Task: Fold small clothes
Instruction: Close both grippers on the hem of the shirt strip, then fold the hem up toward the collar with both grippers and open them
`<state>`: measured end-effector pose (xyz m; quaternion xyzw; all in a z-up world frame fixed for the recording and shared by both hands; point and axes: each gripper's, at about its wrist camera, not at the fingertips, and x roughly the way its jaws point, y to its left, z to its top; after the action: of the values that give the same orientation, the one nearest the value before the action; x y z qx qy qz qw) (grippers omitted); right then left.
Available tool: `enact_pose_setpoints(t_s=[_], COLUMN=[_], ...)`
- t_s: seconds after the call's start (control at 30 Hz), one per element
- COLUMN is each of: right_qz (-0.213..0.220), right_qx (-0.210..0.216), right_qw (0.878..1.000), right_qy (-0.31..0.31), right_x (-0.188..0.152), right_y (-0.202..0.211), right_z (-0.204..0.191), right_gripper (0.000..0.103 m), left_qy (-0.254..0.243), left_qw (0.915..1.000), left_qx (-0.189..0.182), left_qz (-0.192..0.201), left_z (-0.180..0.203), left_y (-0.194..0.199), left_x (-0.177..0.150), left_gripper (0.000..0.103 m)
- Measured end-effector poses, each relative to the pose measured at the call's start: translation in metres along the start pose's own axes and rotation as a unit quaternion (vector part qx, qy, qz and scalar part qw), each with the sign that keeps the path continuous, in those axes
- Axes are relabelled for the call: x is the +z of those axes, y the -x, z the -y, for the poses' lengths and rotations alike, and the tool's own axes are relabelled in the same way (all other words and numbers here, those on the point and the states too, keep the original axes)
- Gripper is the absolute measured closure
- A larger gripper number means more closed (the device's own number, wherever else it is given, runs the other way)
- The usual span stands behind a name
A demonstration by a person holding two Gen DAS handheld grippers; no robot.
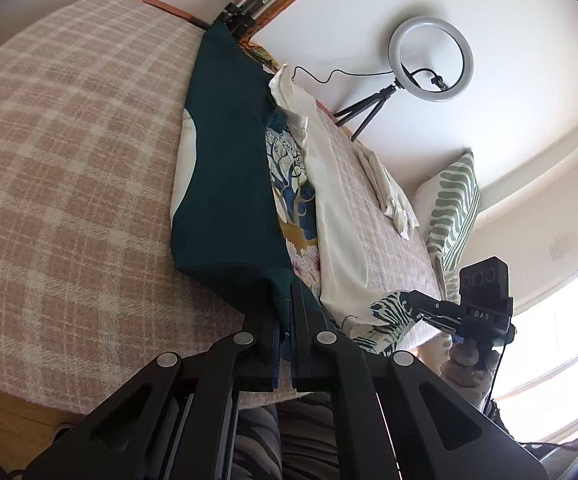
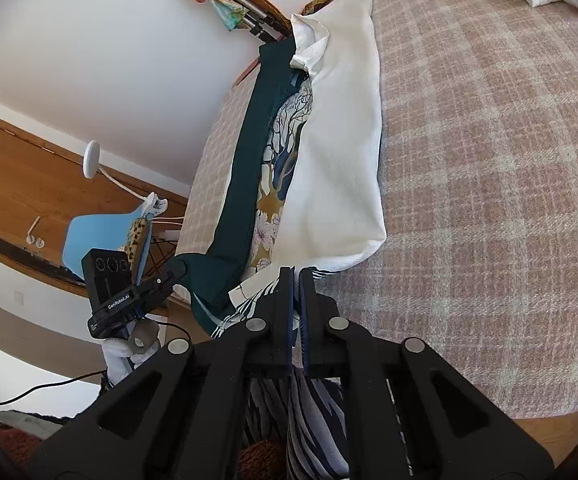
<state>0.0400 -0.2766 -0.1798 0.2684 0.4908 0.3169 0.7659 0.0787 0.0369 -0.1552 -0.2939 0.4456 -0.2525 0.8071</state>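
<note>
A small garment lies lengthwise on the plaid blanket (image 1: 69, 160). Its left half is dark teal (image 1: 225, 168), a floral print runs down the middle, and a white side (image 1: 341, 216) lies to the right. My left gripper (image 1: 285, 296) is shut on the teal near corner, which is lifted off the bed. My right gripper (image 1: 413, 300) is clamped on the other near corner, where the print is striped. In the right wrist view the garment (image 2: 245, 168) stretches away. The right gripper (image 2: 296, 276) pinches the printed edge, and the left gripper (image 2: 181, 270) bites the teal corner.
A ring light on a tripod (image 1: 429, 64) stands by the wall beyond the bed. A green-striped pillow (image 1: 453, 208) and a folded white cloth (image 1: 389, 188) lie at the right. A blue chair (image 2: 101, 236) and a wooden desk (image 2: 17, 184) stand left of the bed.
</note>
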Motion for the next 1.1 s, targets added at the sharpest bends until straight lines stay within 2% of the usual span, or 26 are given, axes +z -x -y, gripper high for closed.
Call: enact_pose_setpoints(t_s=[0.27,0.37,0.47,0.57,0.8,0.93,1.0,1.03,1.07,1.1], right_qz=[0.028,0.039,0.045,0.041,0.023,0.011,0.009,0.010,0.013,0.025], right_qx=[-0.021,-0.023,-0.028,-0.053,-0.072,-0.080,-0.081,-0.084,-0.091,-0.099], right_qw=[0.999,0.999,0.997,0.996,0.995,0.994,0.994,0.994,0.994,0.993], right_qy=[-0.010,-0.029,-0.048,-0.056,-0.068,-0.069,-0.070,-0.068,-0.063,-0.053], right_x=[0.049,0.071,0.094,0.111,0.130,0.134,0.136,0.137,0.138,0.137], right_y=[-0.012,-0.018,-0.029,-0.040,-0.060,-0.066,-0.065,-0.063,-0.058,-0.052], right_z=[-0.001,0.006,0.016,0.026,0.044,0.048,0.048,0.048,0.047,0.043], right_gripper=[0.099,0.099,0.099,0.099,0.099,0.098,0.098,0.093,0.077,0.066], left_qy=[-0.038,-0.032,-0.037,-0.035,-0.045,-0.044,-0.036,-0.029,-0.022,-0.024], left_qw=[0.9982,0.9981,0.9965,0.9960,0.9935,0.9933,0.9939,0.9943,0.9947,0.9950], left_qx=[0.019,0.026,0.054,0.068,0.100,0.104,0.101,0.100,0.096,0.086], left_qz=[0.041,0.046,0.051,0.045,0.029,0.027,0.026,0.026,0.031,0.044], left_z=[0.007,0.001,-0.007,-0.016,-0.026,-0.028,-0.029,-0.030,-0.030,-0.028], left_y=[-0.010,-0.022,-0.036,-0.052,-0.076,-0.080,-0.080,-0.078,-0.075,-0.068], left_x=[0.044,0.062,0.079,0.093,0.106,0.109,0.113,0.116,0.119,0.121], left_gripper=[0.101,0.101,0.101,0.101,0.101,0.101,0.098,0.090,0.089,0.088])
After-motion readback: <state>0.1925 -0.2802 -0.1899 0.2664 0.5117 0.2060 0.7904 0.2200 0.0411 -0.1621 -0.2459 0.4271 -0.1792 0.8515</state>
